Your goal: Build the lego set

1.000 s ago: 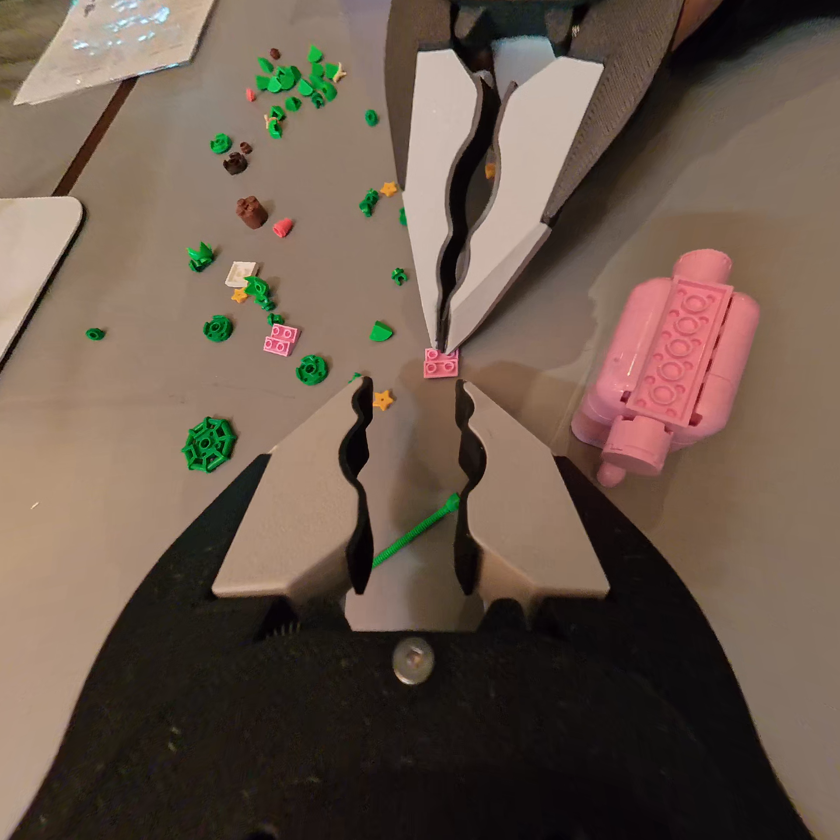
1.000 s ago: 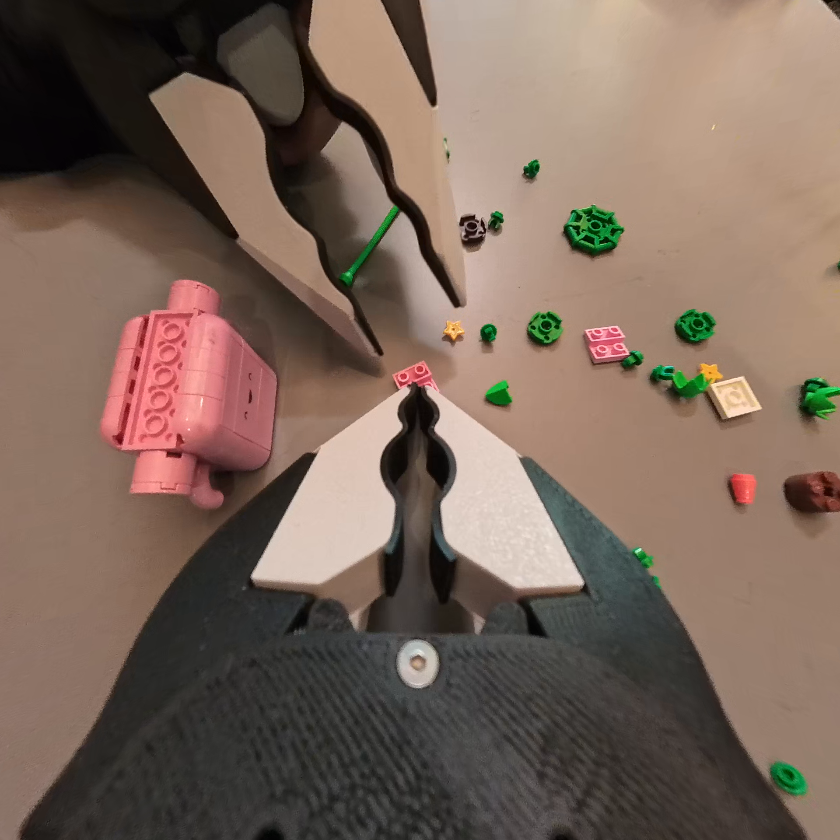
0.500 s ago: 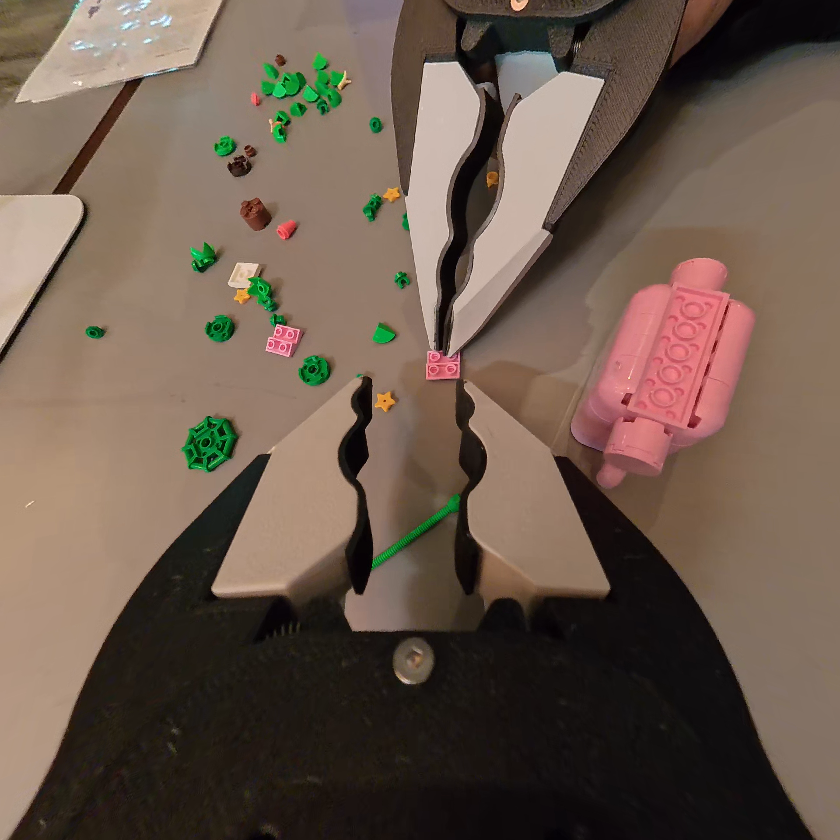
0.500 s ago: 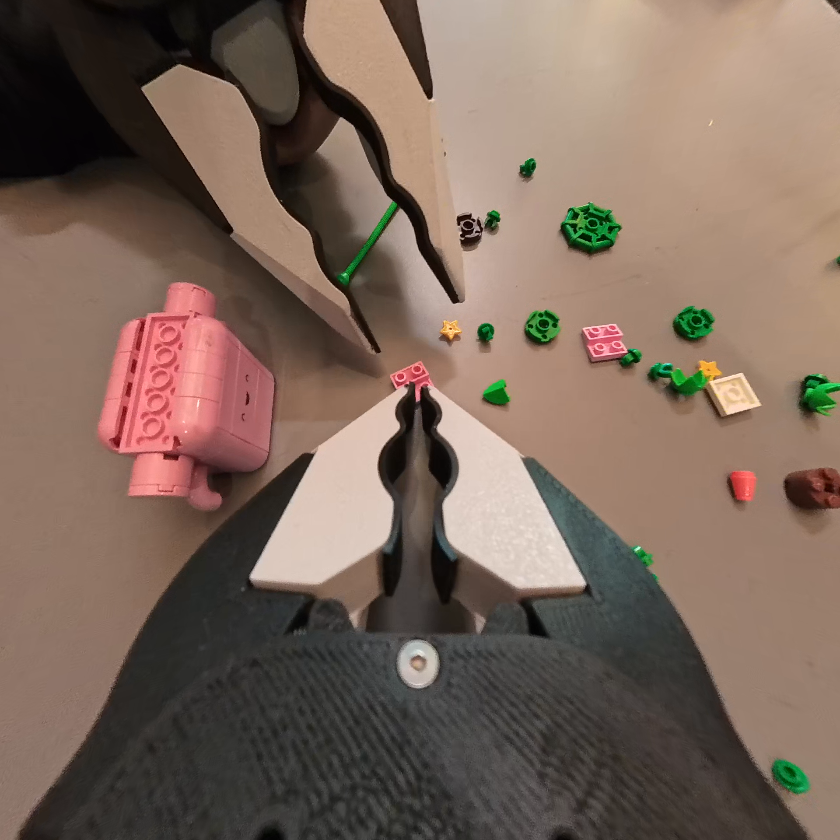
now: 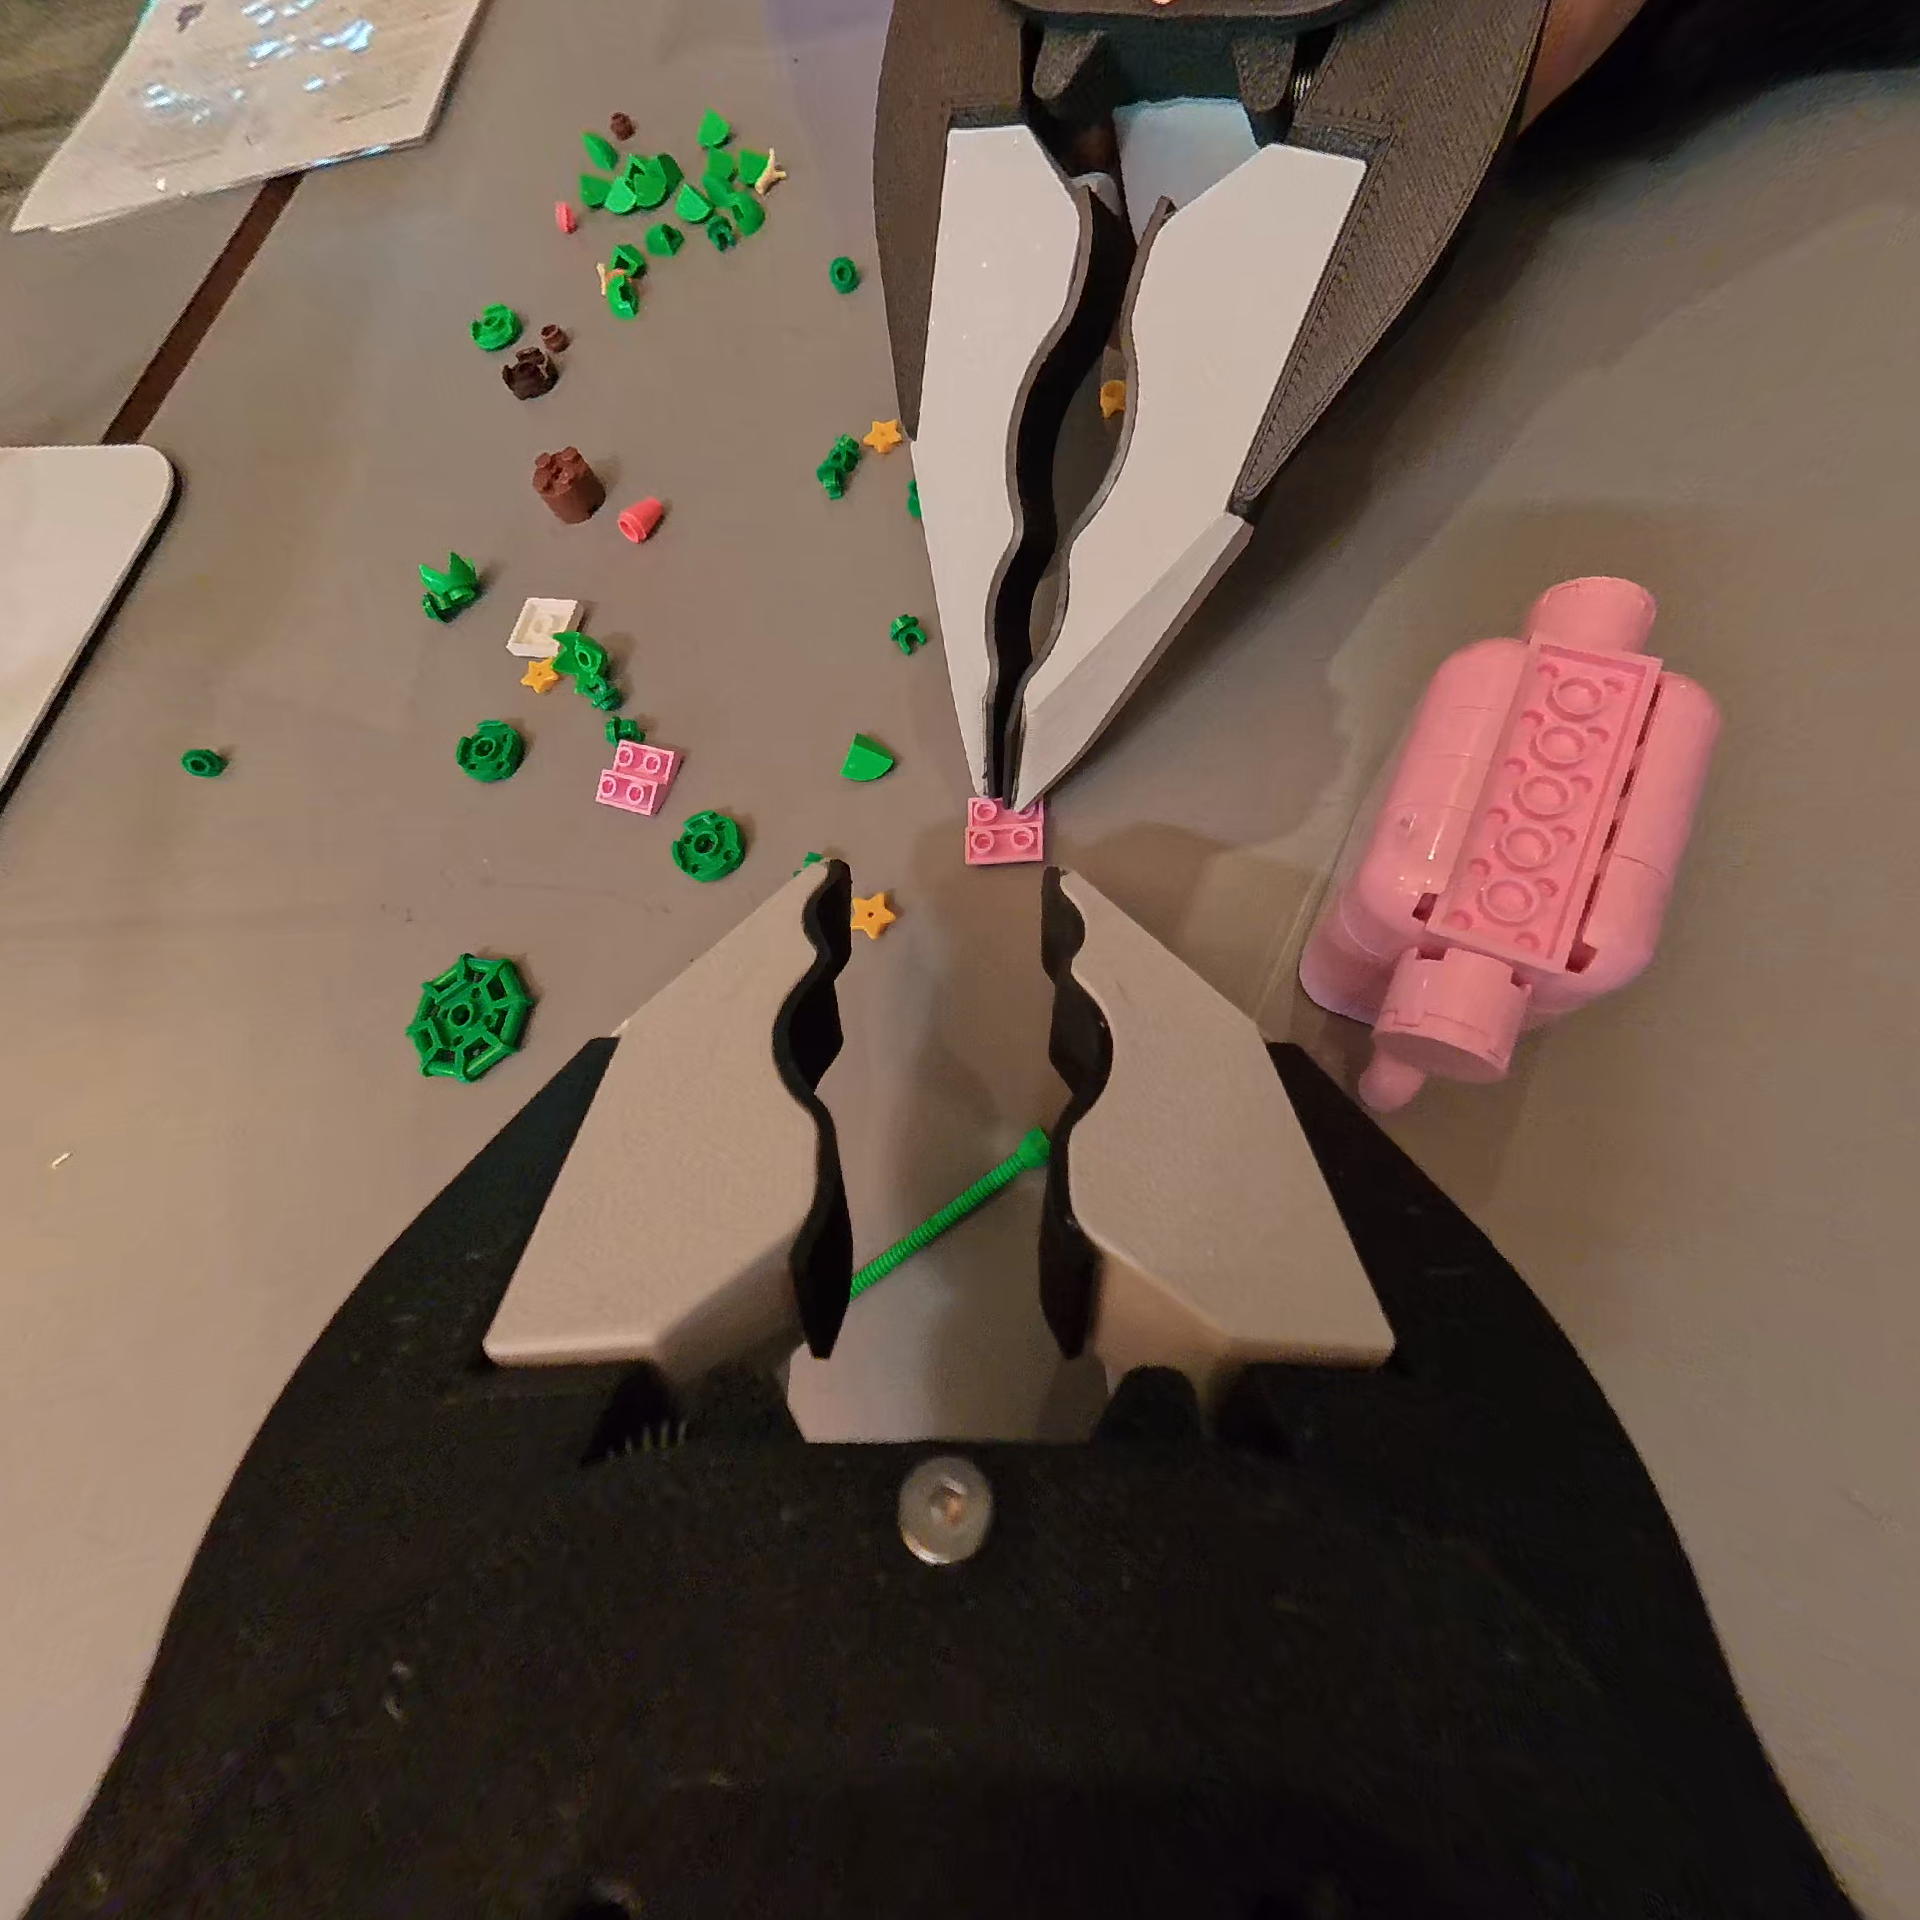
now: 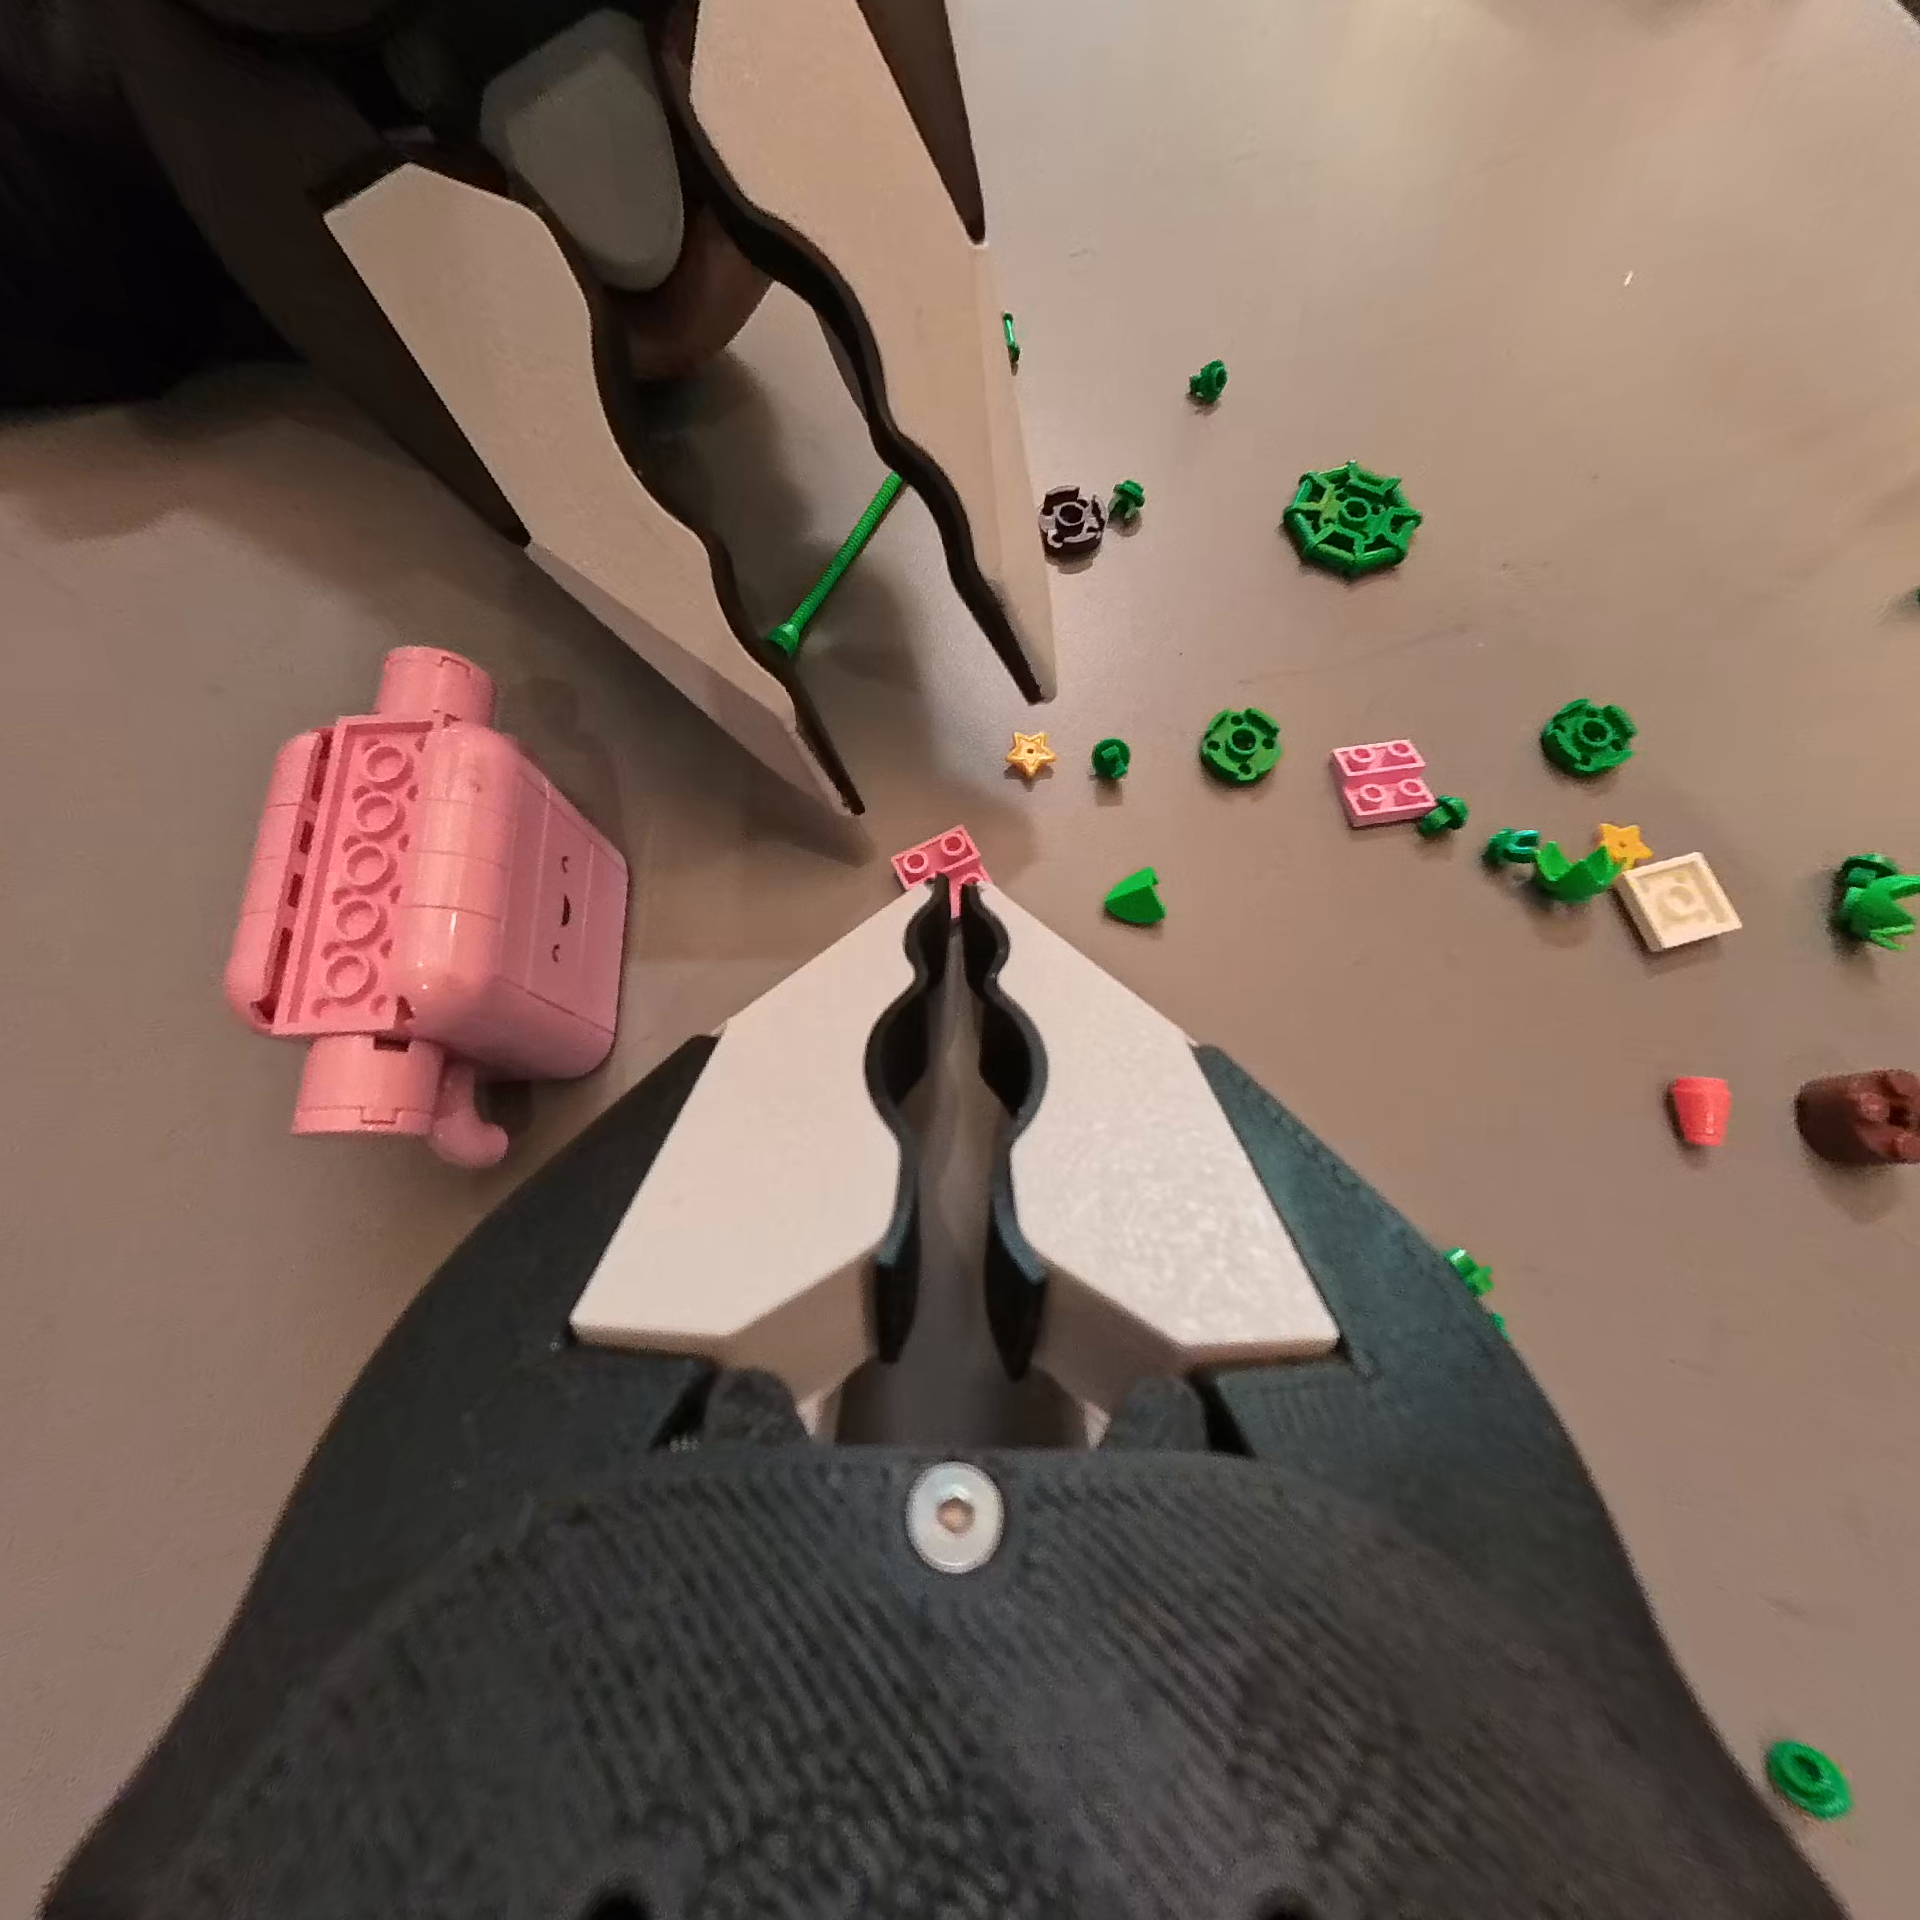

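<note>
Right wrist view: since a second ago, the right gripper (image 6: 954, 894) has been closed further, so the small pink plate (image 6: 938, 858) is now pinched at its near edge, just beside the pink body (image 6: 416, 883). The left gripper (image 5: 945, 883) is held open, empty. Lifting appears next.

The right hand-held gripper (image 6: 954, 902) slid a little closer to the small pink brick (image 6: 940, 857) and its tips went over the brick's near edge. Its jaws closed in a bit more, from a small gap to almost touching around that edge.
</note>
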A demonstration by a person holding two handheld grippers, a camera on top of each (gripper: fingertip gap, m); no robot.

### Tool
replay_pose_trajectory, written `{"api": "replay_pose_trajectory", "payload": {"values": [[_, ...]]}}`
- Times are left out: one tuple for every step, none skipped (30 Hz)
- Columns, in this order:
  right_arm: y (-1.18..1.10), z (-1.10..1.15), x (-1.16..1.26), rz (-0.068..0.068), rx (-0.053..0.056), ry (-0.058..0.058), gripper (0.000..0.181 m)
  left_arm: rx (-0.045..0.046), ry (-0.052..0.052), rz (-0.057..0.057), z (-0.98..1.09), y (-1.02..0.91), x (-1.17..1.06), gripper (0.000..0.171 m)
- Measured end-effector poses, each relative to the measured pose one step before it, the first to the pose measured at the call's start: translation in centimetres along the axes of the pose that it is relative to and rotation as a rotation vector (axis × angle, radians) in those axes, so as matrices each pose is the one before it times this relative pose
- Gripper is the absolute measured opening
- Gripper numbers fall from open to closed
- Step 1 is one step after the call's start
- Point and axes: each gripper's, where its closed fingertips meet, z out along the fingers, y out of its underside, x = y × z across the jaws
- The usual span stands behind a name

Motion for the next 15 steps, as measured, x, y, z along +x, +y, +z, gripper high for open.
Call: {"api": "replay_pose_trajectory", "payload": {"values": [[-0.002, 0.004, -0.007, -0.0004, -0.0001, -0.0001, 0.000, -0.00135, 0.0009, 0.0018, 0.018, 0.017, 0.025, 0.034], [0.001, 0.000, 0.000, -0.0001, -0.0001, 0.0000, 0.000, -0.00157, 0.0005, 0.0020, 0.011, 0.020, 0.032, 0.034], [0.001, 0.000, 0.001, -0.0001, -0.0001, 0.0001, 0.000, -0.00153, -0.0006, 0.0019, 0.025, 0.022, 0.015, 0.034], [0.009, 0.006, 0.001, -0.0001, -0.0001, 0.0000, 0.000, -0.00114, -0.0007, 0.0017, 0.008, 0.006, 0.015, 0.034], [-0.003, 0.004, -0.006, -0.0002, -0.0001, 0.0000, 0.000, -0.00056, -0.0005, 0.0010, 0.007, 0.007, 0.006, 0.034], [0.000, 0.000, 0.003, -0.0003, 0.0000, 0.0001, 0.000, 0.00020, -0.0002, 0.0002, -0.006, 0.002, 0.000, 0.034], [0.000, 0.000, 0.001, -0.0002, 0.0000, 0.0000, 0.000, 0.00102, -0.0004, -0.0003, -0.009, -0.013, -0.010, 0.034], [0.000, 0.000, -0.002, 0.0001, 0.0000, -0.0001, 0.000, 0.00137, -0.0002, -0.0007, -0.009, -0.013, -0.013, 0.033], [0.000, 0.000, -0.003, 0.0002, 0.0000, -0.0001, 0.000, 0.00107, 0.0002, -0.0012, -0.014, -0.005, -0.013, 0.033], [0.000, 0.000, -0.001, 0.0000, 0.0000, 0.0000, 0.000, 0.00065, 0.0002, -0.0010, -0.007, -0.008, -0.009, 0.034], [0.001, 0.000, 0.000, 0.0000, 0.0000, 0.0000, 0.000, 0.00025, 0.0001, -0.0005, -0.001, 0.001, -0.003, 0.034], [0.000, 0.000, 0.004, -0.0002, 0.0000, 0.0002, 0.000, -0.00012, 0.0000, 0.0003, 0.002, -0.003, 0.006, 0.034], [0.001, -0.002, -0.007, -0.0004, 0.0000, 0.0003, 0.000, -0.00022, -0.0004, 0.0008, 0.007, 0.006, 0.000, 0.034], [-0.002, 0.003, -0.010, -0.0011, 0.0000, 0.0003, 0.000, -0.00052, -0.0001, 0.0008, 0.005, 0.011, 0.003, 0.034], [0.001, -0.001, -0.033, -0.0032, 0.0000, -0.0004, 0.000, -0.00051, -0.0001, 0.0005, -0.001, 0.003, 0.004, 0.034]]}}
